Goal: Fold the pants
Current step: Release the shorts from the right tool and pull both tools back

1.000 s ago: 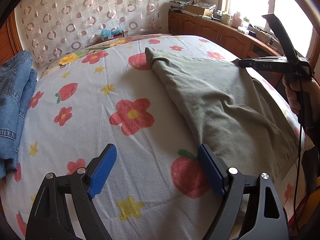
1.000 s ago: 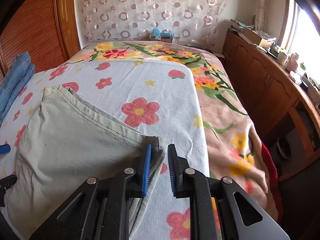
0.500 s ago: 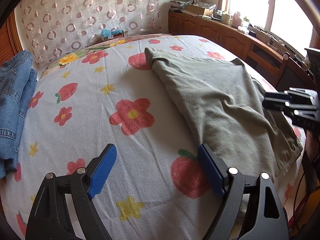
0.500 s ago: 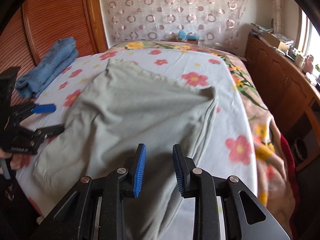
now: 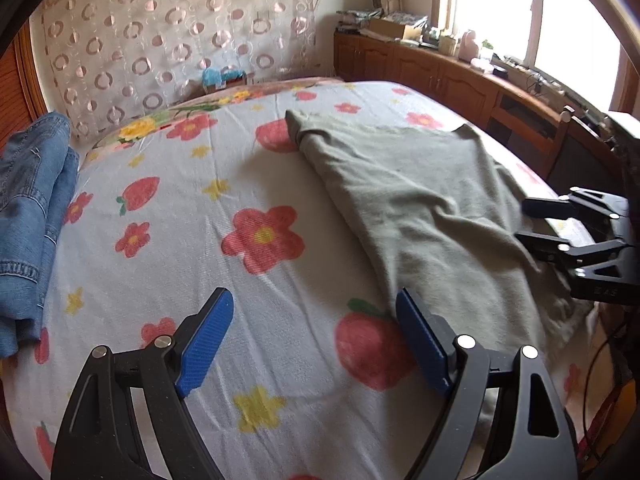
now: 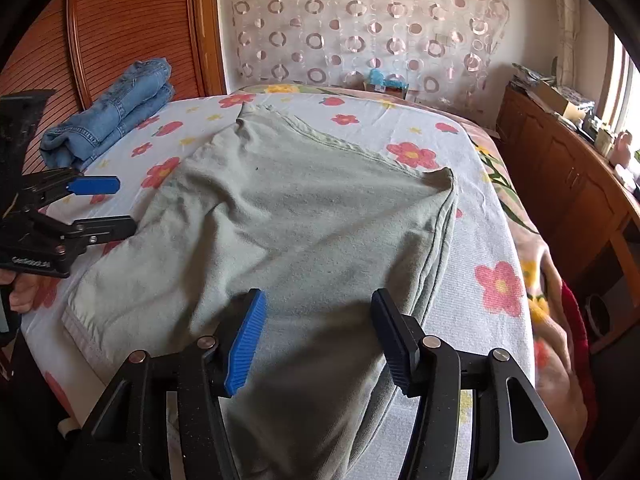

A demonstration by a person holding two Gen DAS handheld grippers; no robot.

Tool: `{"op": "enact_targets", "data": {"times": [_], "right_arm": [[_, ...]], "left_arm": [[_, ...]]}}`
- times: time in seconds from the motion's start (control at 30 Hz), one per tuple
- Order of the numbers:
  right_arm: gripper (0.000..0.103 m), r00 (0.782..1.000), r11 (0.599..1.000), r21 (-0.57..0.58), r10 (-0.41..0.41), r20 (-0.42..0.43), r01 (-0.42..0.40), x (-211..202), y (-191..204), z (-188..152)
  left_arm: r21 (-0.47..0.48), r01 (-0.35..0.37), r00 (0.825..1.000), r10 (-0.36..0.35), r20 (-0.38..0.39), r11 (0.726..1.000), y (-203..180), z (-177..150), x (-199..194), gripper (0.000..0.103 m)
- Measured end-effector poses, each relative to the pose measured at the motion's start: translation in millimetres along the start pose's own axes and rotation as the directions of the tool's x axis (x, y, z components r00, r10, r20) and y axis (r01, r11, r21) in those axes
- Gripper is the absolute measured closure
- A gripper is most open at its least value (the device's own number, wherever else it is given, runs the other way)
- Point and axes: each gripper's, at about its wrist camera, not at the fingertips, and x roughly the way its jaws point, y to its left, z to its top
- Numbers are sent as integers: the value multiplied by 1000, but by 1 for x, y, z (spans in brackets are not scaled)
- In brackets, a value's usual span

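Grey-green pants point(image 6: 304, 224) lie spread over a flowered sheet point(image 6: 476, 312) on the bed, filling the centre of the right wrist frame. The right gripper point(image 6: 318, 336) hovers above the near cloth, its jaws just parted and holding nothing. At left, the left gripper point(image 6: 108, 204) stands wide and empty beside the pants' edge. Folded jeans point(image 6: 116, 116) rest upper left.
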Motion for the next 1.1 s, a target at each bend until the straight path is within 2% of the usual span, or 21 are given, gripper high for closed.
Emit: {"op": "enact_targets", "data": {"times": [0.13, 0.2, 0.4, 0.5, 0.7, 0.87, 1.0, 1.07, 1.1], "right_arm": [[46, 1000, 1000, 1, -11, -12, 11, 2, 8, 2], [54, 1000, 1000, 24, -14, -20, 15, -3, 7, 2], [59, 1000, 995, 93, 19, 23, -21, -43, 4, -15], [63, 999, 993, 110, 25, 32, -28, -60, 7, -29], [68, 999, 990, 137, 32, 12, -33, -73, 14, -49], [68, 1000, 989, 143, 23, -6, -22, -74, 13, -51], [68, 1000, 989, 144, 23, -4, -22, -74, 15, -51], [79, 1000, 989, 145, 21, -8, -20, -72, 15, -53], [88, 1000, 990, 139, 18, -12, -16, -72, 15, -53]], "left_arm": [[15, 46, 999, -46, 20, 999, -8, -10, -18, 20], [24, 65, 998, -66, 26, 998, -12, -16, -26, 23], [43, 128, 991, -129, 28, 991, -26, -33, -48, 31], [61, 153, 988, -154, 21, 986, -35, -40, -53, 32], [83, 201, 979, -203, 5, 976, -47, -51, -59, 44], [93, 216, 976, -215, -21, 972, -53, -56, -52, 52], [106, 224, 975, -222, -25, 969, -57, -57, -48, 67], [109, 230, 973, -229, -28, 967, -58, -57, -47, 74], [113, 229, 973, -228, -21, 967, -59, -57, -49, 78]]}}
